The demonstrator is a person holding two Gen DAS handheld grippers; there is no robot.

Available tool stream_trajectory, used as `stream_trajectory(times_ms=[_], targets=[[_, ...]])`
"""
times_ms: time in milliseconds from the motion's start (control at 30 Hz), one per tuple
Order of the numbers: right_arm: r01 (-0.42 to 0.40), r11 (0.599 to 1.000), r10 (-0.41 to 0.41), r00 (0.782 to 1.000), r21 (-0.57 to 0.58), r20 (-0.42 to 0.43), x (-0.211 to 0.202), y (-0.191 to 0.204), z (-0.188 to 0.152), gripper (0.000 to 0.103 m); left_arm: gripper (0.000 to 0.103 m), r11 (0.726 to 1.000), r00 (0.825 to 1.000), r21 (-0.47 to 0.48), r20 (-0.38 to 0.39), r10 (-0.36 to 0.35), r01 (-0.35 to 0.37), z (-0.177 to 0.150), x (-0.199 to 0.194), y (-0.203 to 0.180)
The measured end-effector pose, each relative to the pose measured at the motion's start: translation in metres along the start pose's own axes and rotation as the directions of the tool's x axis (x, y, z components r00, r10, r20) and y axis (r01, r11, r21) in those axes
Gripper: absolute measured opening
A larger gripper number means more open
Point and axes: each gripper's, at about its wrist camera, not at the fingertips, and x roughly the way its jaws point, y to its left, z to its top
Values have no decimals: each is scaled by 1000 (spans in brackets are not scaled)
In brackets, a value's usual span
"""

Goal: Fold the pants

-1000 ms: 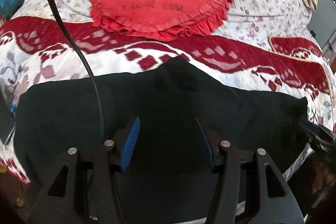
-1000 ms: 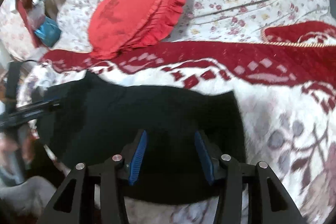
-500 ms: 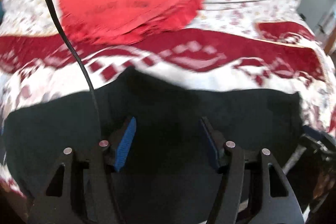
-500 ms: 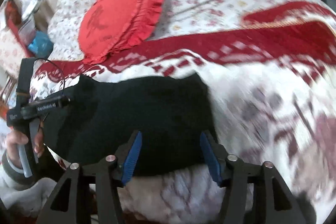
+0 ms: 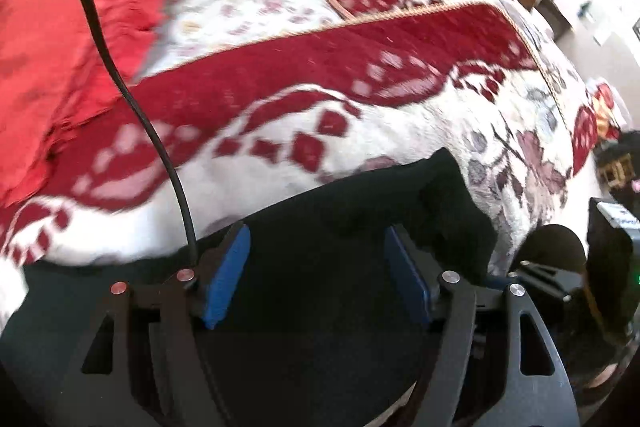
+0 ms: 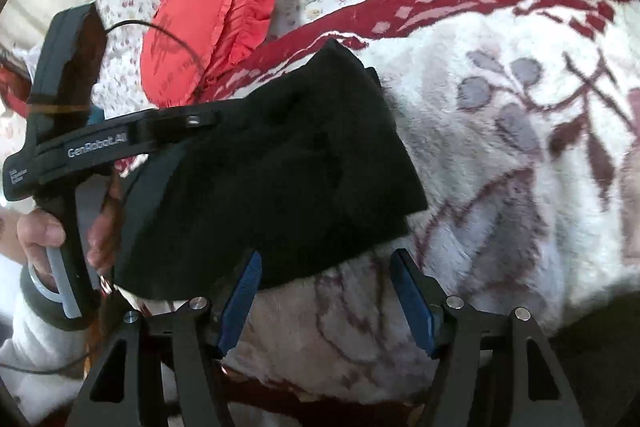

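Both jaws wide: left gripper [image 5: 318, 277] over pants [image 5: 320, 307]; right gripper [image 6: 326, 297] empty.

Both wrist views close above black pants [image 5: 320, 307]

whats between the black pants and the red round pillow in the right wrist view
Right wrist view: the red-and-white patterned blanket lies between the black pants and the red pillow, and the left tool's body and cable cross in front.
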Motion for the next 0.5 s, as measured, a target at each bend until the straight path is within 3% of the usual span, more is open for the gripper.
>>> stream_trajectory(times_ms=[133,200,267,333,367,433,500], targets=[[-58,997,55,997,55,54,4,-7,4,65,70,996,999,84,-23,26,-24,9,21,-17],[-84,994,77,993,75,89,6,-11,5,64,70,995,999,99,-36,7,-3,13,31,-21],[-91,992,80,990,90,120,7,-13,5,55,70,996,999,82,-33,-20,23,15,37,-21],[-81,991,67,990,102,127,7,-17,7,26,67,997,999,71,-14,-35,35,15,39,-20],[-93,990,79,988,110,130,7,-19,7,23,60,996,999,79,-8,-33,34,15,39,-22],[-105,990,91,986,93,137,3,-14,9,17,36,993,998,96,-3,-63,63,16,36,-26],[-88,996,82,986,32,147,-5,-1,12,16,27,992,997,105,-1,-75,75,15,31,-30]])
